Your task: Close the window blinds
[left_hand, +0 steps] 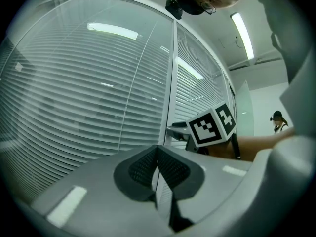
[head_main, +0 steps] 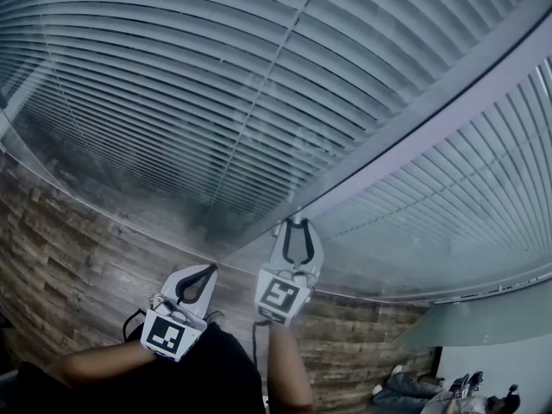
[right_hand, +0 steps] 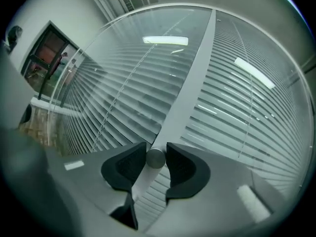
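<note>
The slatted window blinds (head_main: 216,84) sit behind glass, left and right of a grey upright frame bar (head_main: 414,141). A small round metal knob (right_hand: 155,158) sticks out at the foot of that bar (right_hand: 187,93). My right gripper (right_hand: 157,154) is shut on the knob, one dark pad on each side of it. In the head view the right gripper (head_main: 296,222) reaches up to the bar's lower end. My left gripper (head_main: 210,270) hangs lower and to the left, shut with nothing in it, its tips (left_hand: 158,149) meeting in front of the glass. The right gripper's marker cube (left_hand: 212,125) shows beside it.
A wood-plank floor (head_main: 60,257) runs along the base of the glass. A pale panel (head_main: 483,326) stands at the lower right, with someone's legs and shoes (head_main: 414,391) on the floor below it. A dark doorway (right_hand: 47,53) lies far left.
</note>
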The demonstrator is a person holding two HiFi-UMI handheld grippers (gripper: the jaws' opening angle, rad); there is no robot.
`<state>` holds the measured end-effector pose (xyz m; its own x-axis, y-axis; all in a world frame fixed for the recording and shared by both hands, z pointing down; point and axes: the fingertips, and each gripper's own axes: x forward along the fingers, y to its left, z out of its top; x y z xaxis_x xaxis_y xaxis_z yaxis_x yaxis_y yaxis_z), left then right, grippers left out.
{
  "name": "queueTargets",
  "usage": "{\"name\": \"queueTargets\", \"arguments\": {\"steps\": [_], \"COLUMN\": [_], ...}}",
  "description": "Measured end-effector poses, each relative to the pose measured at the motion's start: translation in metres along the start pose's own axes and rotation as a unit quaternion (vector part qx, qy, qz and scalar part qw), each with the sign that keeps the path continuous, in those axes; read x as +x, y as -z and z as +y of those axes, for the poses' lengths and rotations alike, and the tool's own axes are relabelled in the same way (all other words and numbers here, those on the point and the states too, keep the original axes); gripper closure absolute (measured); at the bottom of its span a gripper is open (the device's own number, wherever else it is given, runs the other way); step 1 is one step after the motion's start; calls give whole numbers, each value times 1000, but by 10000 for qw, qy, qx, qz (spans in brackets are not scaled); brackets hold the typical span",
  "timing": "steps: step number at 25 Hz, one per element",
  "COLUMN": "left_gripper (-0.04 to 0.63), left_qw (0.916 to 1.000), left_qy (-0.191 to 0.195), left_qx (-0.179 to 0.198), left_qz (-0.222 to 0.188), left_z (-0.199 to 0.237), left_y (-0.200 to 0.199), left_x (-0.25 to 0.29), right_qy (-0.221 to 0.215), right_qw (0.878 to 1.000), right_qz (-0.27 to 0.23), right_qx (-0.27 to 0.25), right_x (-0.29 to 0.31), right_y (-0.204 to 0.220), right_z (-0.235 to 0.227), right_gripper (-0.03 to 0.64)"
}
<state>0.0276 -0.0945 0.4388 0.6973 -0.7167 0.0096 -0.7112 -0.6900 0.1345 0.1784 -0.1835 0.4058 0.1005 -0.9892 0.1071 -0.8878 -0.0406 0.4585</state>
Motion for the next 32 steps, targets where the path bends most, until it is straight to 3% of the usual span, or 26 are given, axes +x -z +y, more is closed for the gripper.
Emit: {"name": "queueTargets", "arguments": {"steps": [1,3,6,8,9,11,14,17,19,21,23,25,29,30,31,32], "left_gripper": [594,594,594,594,594,594,594,594,594,594,594,594,594,594,594,594], "left_qw": [10000,10000,10000,10000,10000,10000,10000,10000,10000,9999,9999,9999,9999,9999,9999,9999], "left_qy": [-5,-17,-19,-19,-19,-23,-38,-26,-2,14,28,44,24,28,31,29], "left_qx": [2,-10,-42,-60,-63,-67,-84,-83,-90,-97,-89,-78,-120,-118,-114,-108], "left_qz": [6,1,13,17,22,19,15,41,36,46,72,68,53,52,45,36], "left_z": [0,1,0,0,0,0,0,1,-1,-3,-3,-4,-4,-4,-4,-4], "left_y": [0,-1,-1,0,0,1,2,2,3,4,5,4,5,5,4,4], "left_x": [0,0,0,1,1,1,1,2,3,2,2,2,1,1,1,1], "right_qy": [-29,-108,-159,-177,-185,-155,18,173,193,155,91,-45,-363,-413,-432,-415], "right_qw": [9995,9901,9555,9374,9371,9580,9928,9998,9992,9992,9995,9892,9318,9231,9248,9373], "right_qz": [-23,-158,-330,-387,-379,-273,-147,13,66,103,19,-48,-218,-236,-228,-194], "right_qx": [303,1387,2928,3458,3466,2851,1185,-12,-347,-344,299,1464,3605,3817,3773,3456], "right_x": [-1,-2,-2,-2,-2,-3,-7,-5,-2,-1,-2,-3,-2,-2,-2,-2], "right_y": [0,0,2,4,5,5,3,3,3,5,5,7,12,13,13,12], "right_z": [-1,-8,-17,-19,-19,-15,-5,0,1,2,-1,-6,-14,-14,-14,-13], "right_gripper": [486,488,488,488,486,482,480,486,483,485,488,488,486,485,483,482]}}
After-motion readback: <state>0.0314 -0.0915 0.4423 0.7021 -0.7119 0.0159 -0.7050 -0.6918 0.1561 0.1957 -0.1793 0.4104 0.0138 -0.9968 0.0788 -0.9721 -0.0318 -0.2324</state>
